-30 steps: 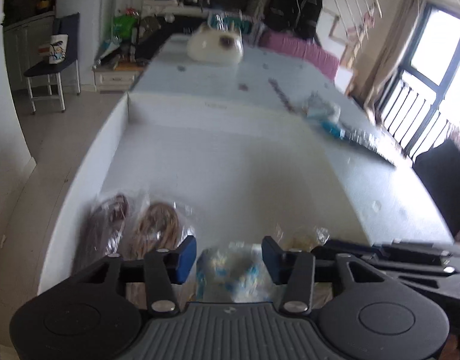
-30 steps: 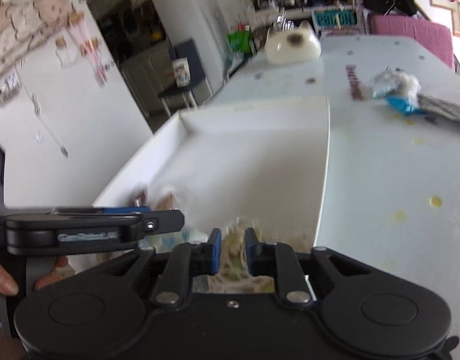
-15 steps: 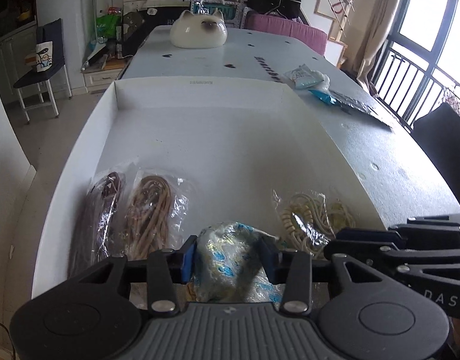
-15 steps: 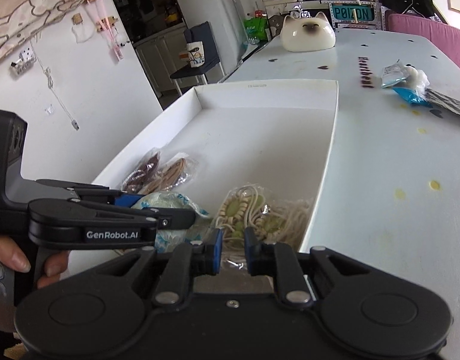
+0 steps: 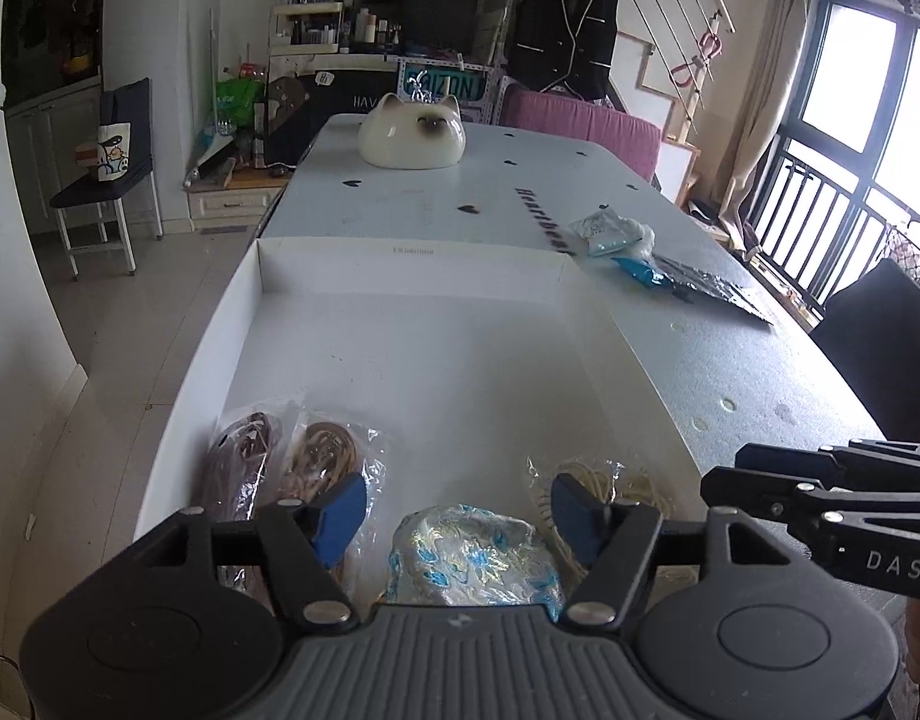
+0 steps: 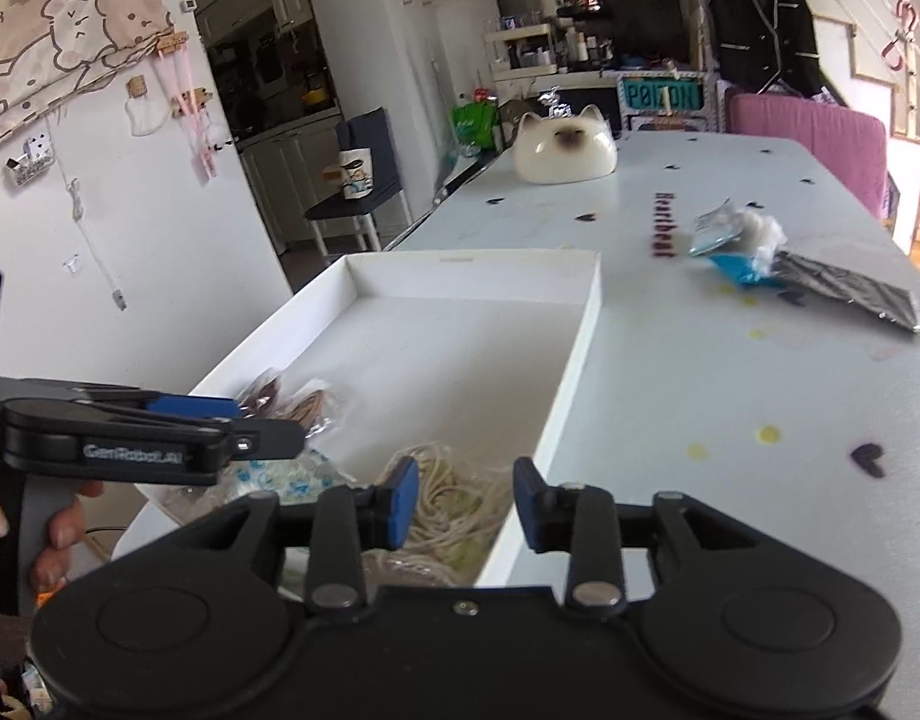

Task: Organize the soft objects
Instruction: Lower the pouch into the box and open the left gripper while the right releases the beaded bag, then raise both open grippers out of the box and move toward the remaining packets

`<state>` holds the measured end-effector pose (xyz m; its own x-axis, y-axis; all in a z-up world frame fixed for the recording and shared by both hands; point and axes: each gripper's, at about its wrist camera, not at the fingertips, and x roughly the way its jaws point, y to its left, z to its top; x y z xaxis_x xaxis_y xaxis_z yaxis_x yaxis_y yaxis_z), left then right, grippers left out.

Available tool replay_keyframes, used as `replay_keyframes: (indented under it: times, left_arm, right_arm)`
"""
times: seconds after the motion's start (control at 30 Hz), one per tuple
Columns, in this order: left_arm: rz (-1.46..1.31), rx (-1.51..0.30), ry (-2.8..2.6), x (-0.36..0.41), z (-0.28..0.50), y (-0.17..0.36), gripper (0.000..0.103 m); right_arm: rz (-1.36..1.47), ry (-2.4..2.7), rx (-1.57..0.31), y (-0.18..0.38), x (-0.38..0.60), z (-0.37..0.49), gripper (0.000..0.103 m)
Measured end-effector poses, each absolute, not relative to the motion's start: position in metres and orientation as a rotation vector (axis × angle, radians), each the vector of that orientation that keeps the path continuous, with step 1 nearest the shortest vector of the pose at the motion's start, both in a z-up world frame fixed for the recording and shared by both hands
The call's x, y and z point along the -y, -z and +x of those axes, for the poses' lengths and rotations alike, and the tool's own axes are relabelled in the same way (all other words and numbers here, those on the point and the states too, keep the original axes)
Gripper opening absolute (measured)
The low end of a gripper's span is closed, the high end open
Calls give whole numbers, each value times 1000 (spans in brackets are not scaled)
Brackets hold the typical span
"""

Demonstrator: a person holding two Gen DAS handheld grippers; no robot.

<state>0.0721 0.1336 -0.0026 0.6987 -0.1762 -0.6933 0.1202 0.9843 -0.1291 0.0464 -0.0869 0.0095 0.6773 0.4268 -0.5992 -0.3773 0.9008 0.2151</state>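
Observation:
A white shallow box (image 5: 411,252) (image 6: 580,354) lies on the table. At its near end are four bags: dark brown cord (image 5: 237,462), tan cord (image 5: 327,456) (image 6: 306,411), a blue-and-white patterned bag (image 5: 472,558) (image 6: 279,471), and cream cord (image 5: 616,486) (image 6: 447,498). My left gripper (image 5: 456,513) is opening, its pads clear of the patterned bag beneath it. My right gripper (image 6: 464,501) is opening too, above the cream cord bag at the box's right wall, gripping nothing. Each gripper shows side-on in the other's view.
A cat-shaped ceramic bowl (image 5: 411,132) (image 6: 565,147) stands at the table's far end. Blue and white packets with a dark flat bag (image 5: 670,270) (image 6: 790,264) lie to the right of the box. A dark chair (image 5: 880,336) stands at the right table edge.
Both grippers have widened and let go of their bags: the left released the patterned bag, the right the cream cord bag. Both have drawn back and up slightly.

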Motion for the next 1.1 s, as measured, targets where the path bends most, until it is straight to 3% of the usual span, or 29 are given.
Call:
replay_keyframes:
  times: [0.37, 0.6, 1.1]
  left_arm:
    - [-83, -757, 148, -137, 59, -2, 99]
    - [-98, -748, 136, -143, 51, -4, 103]
    - [-95, -747, 130, -146, 41, -2, 103]
  right_arm:
    - [53, -385, -669, -15, 95, 38, 75]
    - [53, -364, -669, -16, 99, 32, 99]
    - [56, -337, -667, -18, 113, 27, 103]
